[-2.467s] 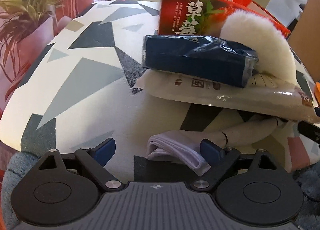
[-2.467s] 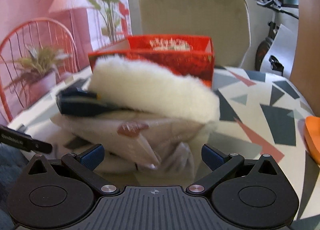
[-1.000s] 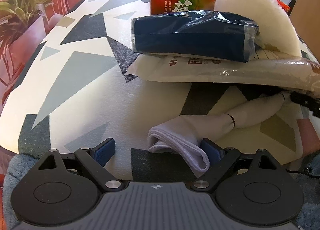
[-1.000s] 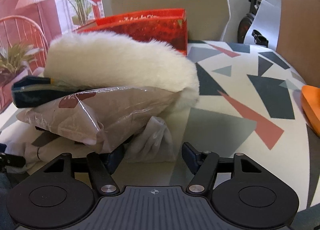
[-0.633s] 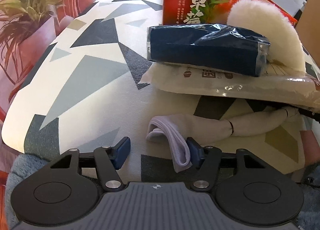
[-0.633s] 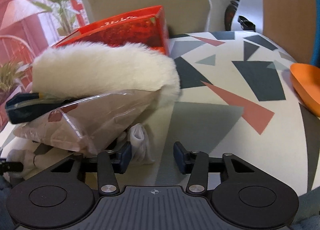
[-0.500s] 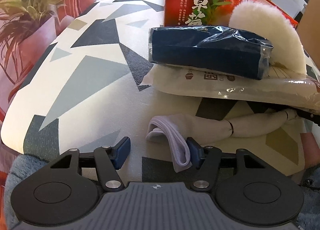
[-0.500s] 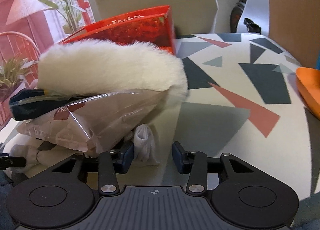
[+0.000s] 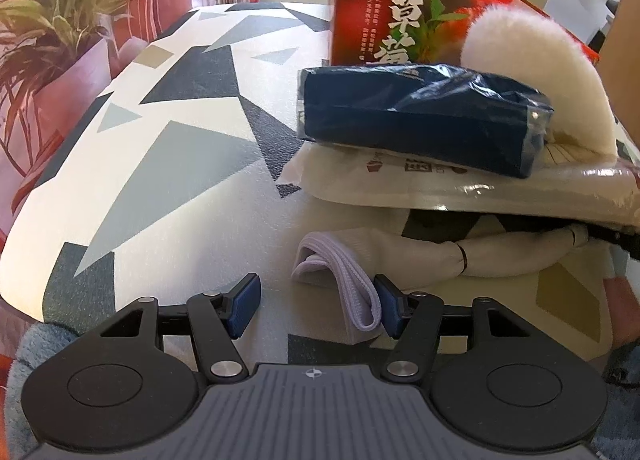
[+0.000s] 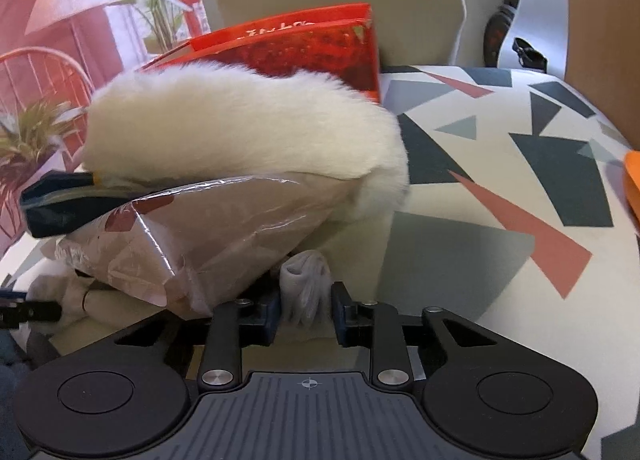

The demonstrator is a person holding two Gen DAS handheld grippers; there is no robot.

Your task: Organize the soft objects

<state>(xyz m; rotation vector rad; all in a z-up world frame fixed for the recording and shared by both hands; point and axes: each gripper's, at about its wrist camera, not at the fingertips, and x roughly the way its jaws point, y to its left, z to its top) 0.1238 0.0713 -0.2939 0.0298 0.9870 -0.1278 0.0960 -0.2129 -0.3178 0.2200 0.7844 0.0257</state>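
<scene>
One white sock (image 9: 420, 256), ends between part-open left gripper (image 9: 316, 306), clamped right gripper (image 10: 306, 310)

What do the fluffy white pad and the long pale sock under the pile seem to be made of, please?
Fluffy white pad: probably wool or fleece, judging by its dense matte pile. Long pale sock: likely knitted cotton blend, given the ribbed cuff and soft folds.

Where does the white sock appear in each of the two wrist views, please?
Left wrist: the sock lies bottom centre-right, its cuff between the open left gripper fingers.
Right wrist: its other end is bottom centre, pinched by the right gripper, under the clear bag.
Shared landmark: the red box at the back.
</scene>
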